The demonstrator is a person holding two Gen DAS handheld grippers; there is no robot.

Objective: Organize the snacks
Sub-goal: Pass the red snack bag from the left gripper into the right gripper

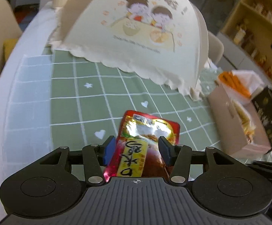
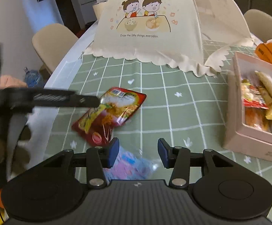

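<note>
Through my left wrist camera, my left gripper (image 1: 137,148) has its blue pads spread wide, one on each side of a red snack packet (image 1: 147,140) with yellow lettering. The pads sit just beside the packet's edges, and I cannot tell whether they touch it. The packet is over the green checked tablecloth (image 1: 91,93). Beyond it stands a cream mesh food cover (image 1: 136,30) printed with two cartoon children. Off to my right is a pink box (image 1: 227,116), open at the top, holding pale and yellow wrapped snacks; orange packs (image 1: 233,82) stick up behind it, and a dark carton (image 1: 270,118) leans against its far side.

Through my right wrist camera, my right gripper (image 2: 138,151) is also wide open and holds nothing. Between and just under its pads lies a blurred blue and pink packet (image 2: 130,166) on the cloth. Further out, the red snack packet (image 2: 109,114) is tilted, its upper left corner at the tip of my left gripper (image 2: 96,101), which reaches in from the left, motion-blurred. The pink box (image 2: 237,123) stands well apart at the right, filled with red, yellow and orange wrapped snacks (image 2: 261,103); the orange packs (image 2: 270,53) lie behind it. The food cover (image 2: 147,22) stands at the far end of the table.
</note>
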